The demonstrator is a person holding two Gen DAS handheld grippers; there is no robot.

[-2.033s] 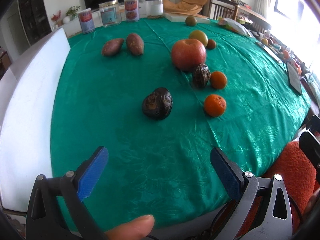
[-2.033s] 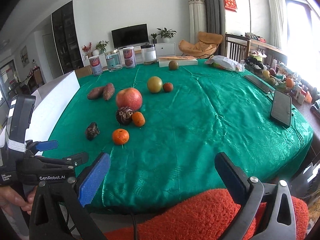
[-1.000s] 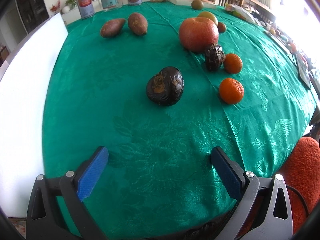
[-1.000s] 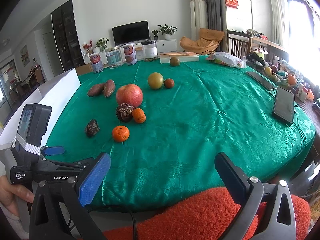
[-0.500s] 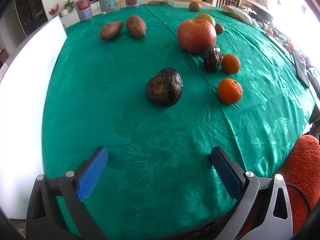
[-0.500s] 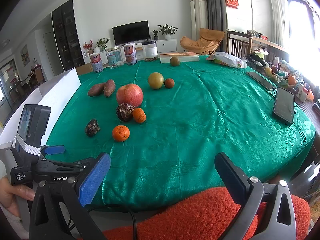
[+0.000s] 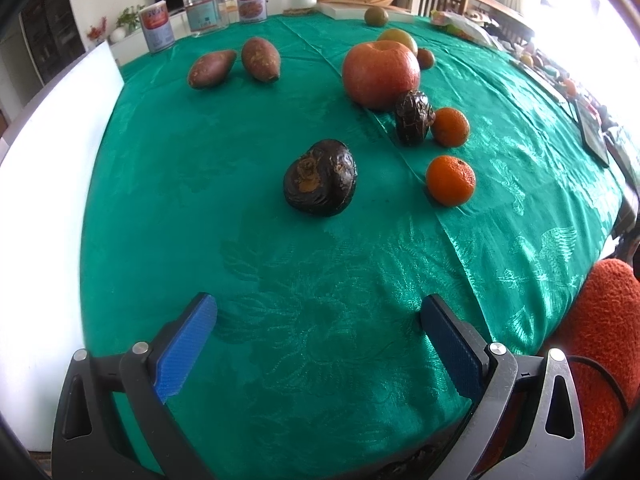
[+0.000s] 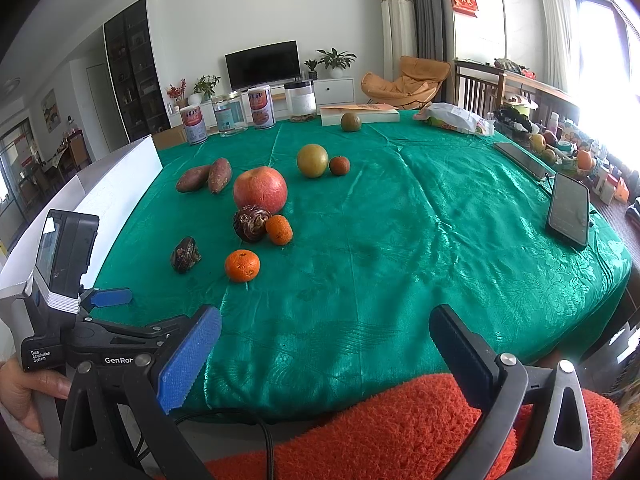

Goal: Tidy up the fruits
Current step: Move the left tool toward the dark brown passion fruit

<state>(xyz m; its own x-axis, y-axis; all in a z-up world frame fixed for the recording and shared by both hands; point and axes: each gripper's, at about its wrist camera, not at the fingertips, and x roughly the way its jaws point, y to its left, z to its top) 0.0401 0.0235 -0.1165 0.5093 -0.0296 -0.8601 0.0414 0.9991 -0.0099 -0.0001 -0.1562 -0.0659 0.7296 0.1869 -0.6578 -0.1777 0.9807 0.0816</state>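
The left gripper (image 7: 316,316) hangs over the near edge of the green cloth (image 7: 320,340) with its 2 blue pads (image 7: 186,344) spread wide and nothing between them. Straight ahead of it lies a dark wrinkled fruit (image 7: 320,183), alone on the cloth. To the right of that sits a near orange (image 7: 451,180), and farther back a far orange (image 7: 450,127) rests just beside a second dark fruit (image 7: 414,117); whether they touch cannot be told. Behind that pair stands a big red apple (image 7: 381,74), the dark fruit close against its near side. To the far left lie 2 sweet potatoes (image 7: 236,65), side by side. A white board (image 7: 48,184) runs along the left edge of the table. The right gripper (image 8: 324,344) is held lower and nearer, above an orange fuzzy cushion (image 8: 360,432), its pads also wide apart and empty. From its view, a yellow-green fruit (image 8: 312,160) and a small reddish fruit (image 8: 339,165) sit just beside each other beyond the apple, and a green-brown fruit (image 8: 351,122) lies farther back next to a flat box (image 8: 360,114). 4 jars (image 8: 260,112) line the far edge. A phone (image 8: 568,210) lies at the right side of the cloth, well apart from the fruit.
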